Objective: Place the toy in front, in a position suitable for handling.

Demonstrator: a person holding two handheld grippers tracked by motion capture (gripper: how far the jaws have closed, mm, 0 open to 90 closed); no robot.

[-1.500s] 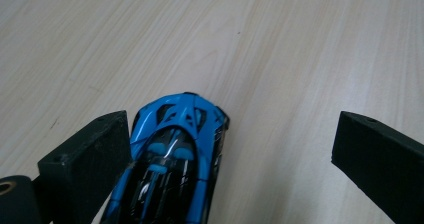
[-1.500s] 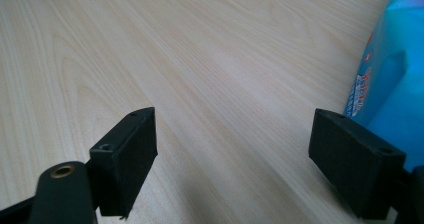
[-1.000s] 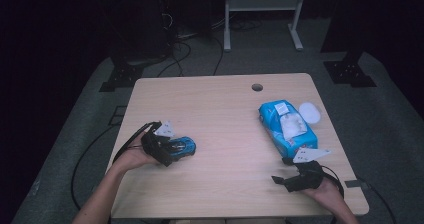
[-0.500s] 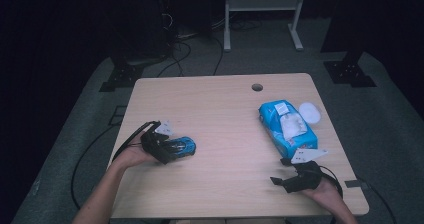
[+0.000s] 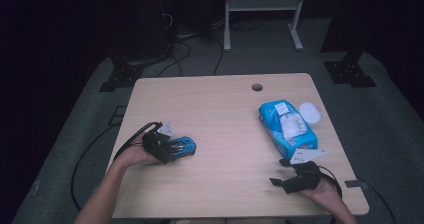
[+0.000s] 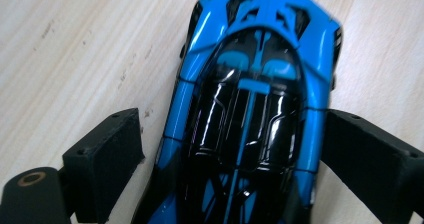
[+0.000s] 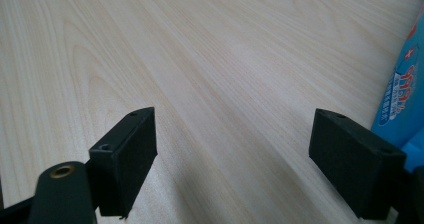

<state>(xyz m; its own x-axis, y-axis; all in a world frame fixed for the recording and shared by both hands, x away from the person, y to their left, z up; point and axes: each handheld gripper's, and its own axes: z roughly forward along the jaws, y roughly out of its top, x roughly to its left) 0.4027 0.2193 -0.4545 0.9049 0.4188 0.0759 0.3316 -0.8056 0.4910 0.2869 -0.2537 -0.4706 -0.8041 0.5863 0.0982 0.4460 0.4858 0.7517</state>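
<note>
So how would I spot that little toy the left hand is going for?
Start at the wooden table and go to its near left part, where the left gripper sits. Between its jaws, which have just been closing, lies a toy car. It is glossy blue with a black roof, unlike the pale-blue wipes pack far right.

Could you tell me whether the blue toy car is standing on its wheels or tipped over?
Upright: in the left gripper view the blue toy car shows its roof and windscreen from above, resting on the table.
</note>
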